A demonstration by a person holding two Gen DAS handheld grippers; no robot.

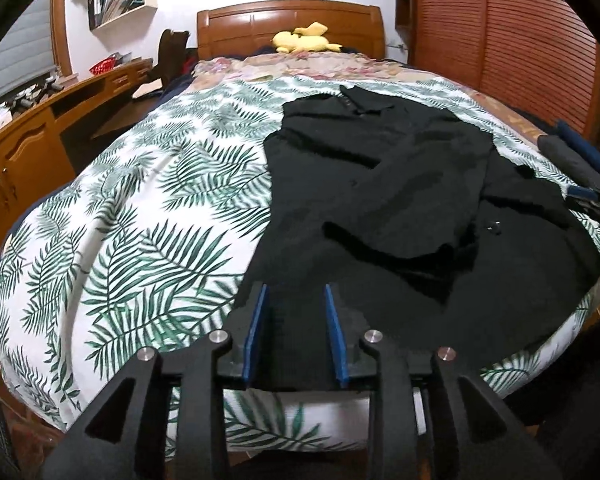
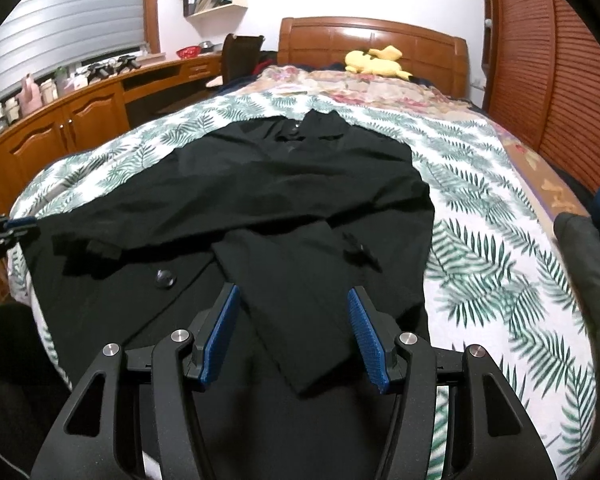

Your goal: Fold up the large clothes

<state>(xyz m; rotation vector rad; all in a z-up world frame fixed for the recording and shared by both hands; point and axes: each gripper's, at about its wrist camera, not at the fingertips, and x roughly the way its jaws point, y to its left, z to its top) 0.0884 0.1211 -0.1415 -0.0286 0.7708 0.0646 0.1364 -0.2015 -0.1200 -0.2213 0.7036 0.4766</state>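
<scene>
A large black coat (image 1: 380, 184) lies spread on the bed, collar toward the headboard, both sleeves folded across its front. It also shows in the right wrist view (image 2: 284, 184), with a black button (image 2: 165, 278) near the hem. My left gripper (image 1: 296, 292) is open over the coat's lower left hem, with fabric showing between the blue pads. My right gripper (image 2: 292, 292) is open, its fingers on either side of the folded sleeve's cuff (image 2: 300, 320). The right gripper also shows at the right edge of the left wrist view (image 1: 592, 200).
The bed has a white cover with green fern leaves (image 1: 140, 208). A yellow plush toy (image 1: 304, 42) lies by the wooden headboard (image 1: 292, 20). A wooden desk and cabinets (image 1: 24, 152) run along the left. Slatted wooden doors (image 1: 512, 40) stand on the right.
</scene>
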